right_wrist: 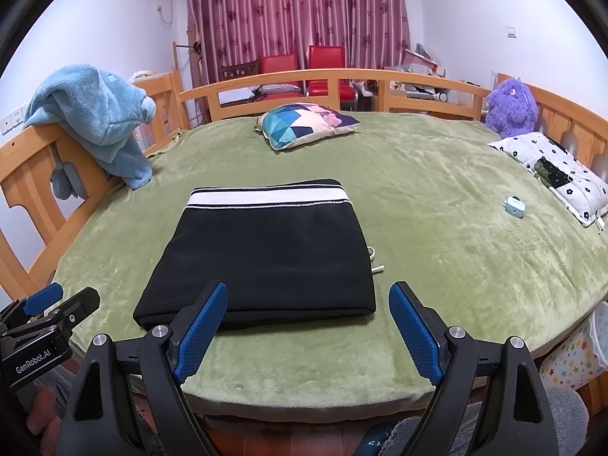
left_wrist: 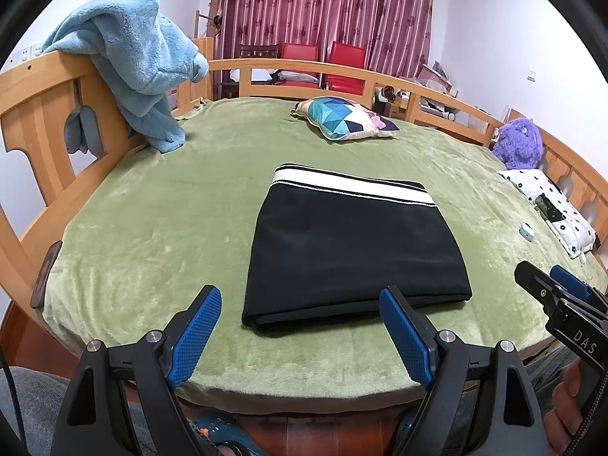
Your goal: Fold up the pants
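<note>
1. Bedroom, wood-railed bed (left_wrist: 22, 121) under a green fleece blanket (left_wrist: 152, 228); red curtains (right_wrist: 296, 11) and red chairs (right_wrist: 326, 68) behind the far rail.
2. Pants (right_wrist: 262, 254) lying flat near the front edge of the bed, folded into a compact black rectangle, white-striped waistband (right_wrist: 269, 197) on the far side, fold edge toward the camera. Looks like a finished fold, parked close for easy reach.
3. White drawstring end (right_wrist: 374, 260) poking out at the right side of the pants. Minor untidiness, likely not worth another pass.
4. Left claw (left_wrist: 300, 336) open wide, empty, hanging just off the near edge of the pants, not touching the fabric.
5. Right claw (right_wrist: 307, 336) also spread open, holding nothing, just short of the near right corner of the pants.
6. Both backed off the cloth and level: reads as release done, task near or at end.
7. Clutter kept well apart from the work zone: patterned cushion (right_wrist: 307, 123) far centre, blue towel (left_wrist: 129, 64) over the left rail, purple plush (right_wrist: 511, 108) and floral pillow (right_wrist: 554, 174) at right, small pale case (right_wrist: 515, 205) on the blanket.
</note>
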